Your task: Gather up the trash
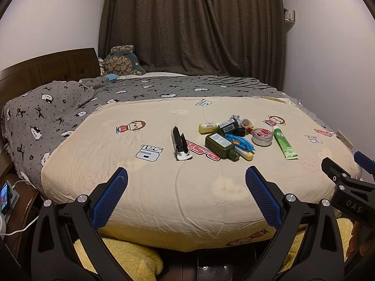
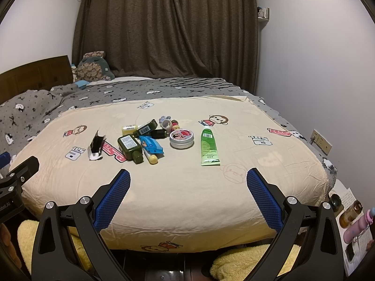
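A pile of small items lies on the cream bedsheet (image 1: pixel 164 187): a black-and-white torn box (image 1: pixel 179 144), a dark green bottle (image 1: pixel 220 145), a blue wrapper (image 1: pixel 240 141), a round tin (image 1: pixel 262 135), a green tube (image 1: pixel 284 144) and a yellow bottle (image 1: pixel 207 127). My left gripper (image 1: pixel 186 175) is open and empty, held near the bed's front edge, short of the pile. My right gripper (image 2: pixel 188 176) is open and empty too, in front of the green tube (image 2: pixel 208 146), tin (image 2: pixel 181 138) and green bottle (image 2: pixel 130 145).
A grey patterned blanket (image 1: pixel 46 112) covers the bed's left and far side, with a plush toy (image 1: pixel 121 62) by the headboard. A phone (image 1: pixel 5 197) charges at the left. Bottles (image 2: pixel 351 213) stand on the floor at right. Yellow fluffy fabric (image 2: pixel 246 260) lies below.
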Demonstrator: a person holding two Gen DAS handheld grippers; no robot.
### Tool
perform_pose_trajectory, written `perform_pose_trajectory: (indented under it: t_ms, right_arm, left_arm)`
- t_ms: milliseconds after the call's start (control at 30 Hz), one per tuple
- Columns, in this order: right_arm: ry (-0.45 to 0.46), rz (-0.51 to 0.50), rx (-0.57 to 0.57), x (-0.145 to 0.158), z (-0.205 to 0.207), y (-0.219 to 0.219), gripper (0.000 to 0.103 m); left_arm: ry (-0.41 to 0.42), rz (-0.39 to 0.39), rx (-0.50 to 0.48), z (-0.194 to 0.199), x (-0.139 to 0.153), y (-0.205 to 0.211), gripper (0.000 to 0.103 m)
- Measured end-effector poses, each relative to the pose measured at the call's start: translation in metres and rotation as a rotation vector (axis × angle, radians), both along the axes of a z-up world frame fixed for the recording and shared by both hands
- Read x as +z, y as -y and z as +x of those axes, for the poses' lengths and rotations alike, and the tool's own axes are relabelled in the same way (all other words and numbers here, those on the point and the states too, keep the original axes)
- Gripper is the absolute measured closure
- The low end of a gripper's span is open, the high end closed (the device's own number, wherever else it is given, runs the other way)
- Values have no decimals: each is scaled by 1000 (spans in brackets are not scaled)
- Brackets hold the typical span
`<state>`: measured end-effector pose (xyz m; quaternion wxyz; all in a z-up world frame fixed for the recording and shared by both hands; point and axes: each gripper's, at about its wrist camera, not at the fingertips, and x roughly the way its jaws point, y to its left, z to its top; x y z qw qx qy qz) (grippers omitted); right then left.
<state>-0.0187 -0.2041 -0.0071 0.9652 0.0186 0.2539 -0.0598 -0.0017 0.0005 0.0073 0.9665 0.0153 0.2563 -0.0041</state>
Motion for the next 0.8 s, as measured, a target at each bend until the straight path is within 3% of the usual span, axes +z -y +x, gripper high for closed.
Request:
perform_pose_trajectory:
  t_ms: [800]
  right_arm:
    - [19, -11, -11, 0, -3, 2, 3]
  left_arm:
    - [0, -3, 0, -2, 1, 0, 8]
